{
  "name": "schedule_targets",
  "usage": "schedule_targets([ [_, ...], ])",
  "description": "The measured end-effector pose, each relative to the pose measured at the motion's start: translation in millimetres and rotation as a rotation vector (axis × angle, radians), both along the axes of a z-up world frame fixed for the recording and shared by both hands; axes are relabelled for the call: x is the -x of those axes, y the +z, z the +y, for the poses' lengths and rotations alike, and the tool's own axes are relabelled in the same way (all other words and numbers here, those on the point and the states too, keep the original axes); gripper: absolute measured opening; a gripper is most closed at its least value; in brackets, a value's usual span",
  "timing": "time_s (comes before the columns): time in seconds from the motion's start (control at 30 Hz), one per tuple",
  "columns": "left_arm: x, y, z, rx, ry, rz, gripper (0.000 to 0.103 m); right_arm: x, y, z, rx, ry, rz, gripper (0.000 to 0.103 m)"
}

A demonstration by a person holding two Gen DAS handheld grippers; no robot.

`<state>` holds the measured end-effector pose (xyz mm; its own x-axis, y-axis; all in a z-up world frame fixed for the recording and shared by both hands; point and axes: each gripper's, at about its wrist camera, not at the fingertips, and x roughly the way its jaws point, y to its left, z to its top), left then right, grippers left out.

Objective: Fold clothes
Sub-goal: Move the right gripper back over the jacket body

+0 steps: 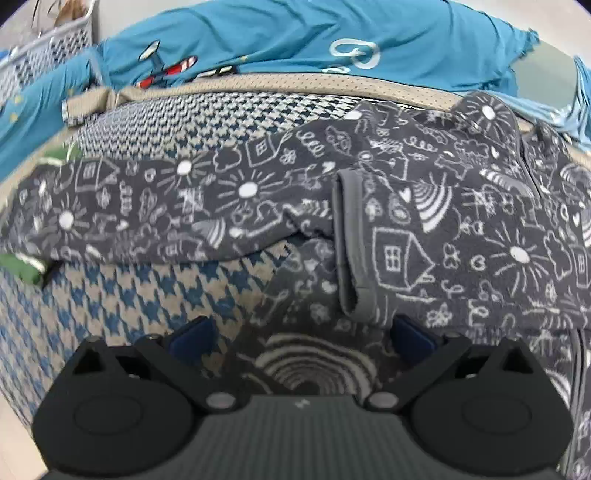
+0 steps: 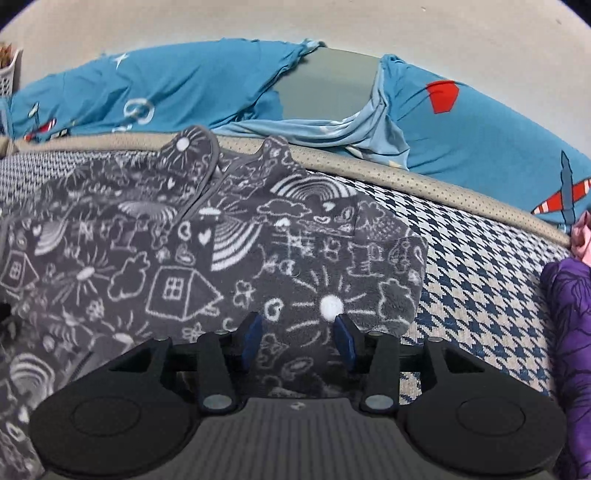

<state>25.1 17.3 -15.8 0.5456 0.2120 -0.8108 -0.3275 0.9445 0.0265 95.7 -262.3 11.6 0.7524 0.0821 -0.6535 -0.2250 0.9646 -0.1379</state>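
The grey garment [image 2: 207, 258] is spread lengthwise towards the frame's left, its lower-right corner loose between the half-open right gripper [image 2: 297, 334]; the left gripper [image 1: 301, 334] is held wide open, empty.

Grey doodle-print garment [image 1: 406, 206] spread over houndstooth mattress [image 1: 177, 295], left gripper [image 1: 301, 334] fingers wide apart above it, blue bedding [image 1: 277, 33] behind
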Motion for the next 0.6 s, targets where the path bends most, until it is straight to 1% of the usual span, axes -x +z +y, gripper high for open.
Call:
schedule_targets([
  [0.17,3,-2,1,-0.005,-0.014,-0.011,0.103,1,-2,4,0.028,0.005,-0.011,0.044],
  [0.33,2,-3,4,0.007,-0.027,-0.014,0.103,0,2,7,0.034,-0.01,-0.011,0.044],
  [0.47,3,-5,4,0.007,-0.043,-0.024,0.103,3,12,8,-0.008,-0.046,-0.001,0.044],
  [0.6,5,-4,6,0.019,-0.056,-0.029,0.103,10,22,8,-0.094,-0.07,0.027,0.044],
])
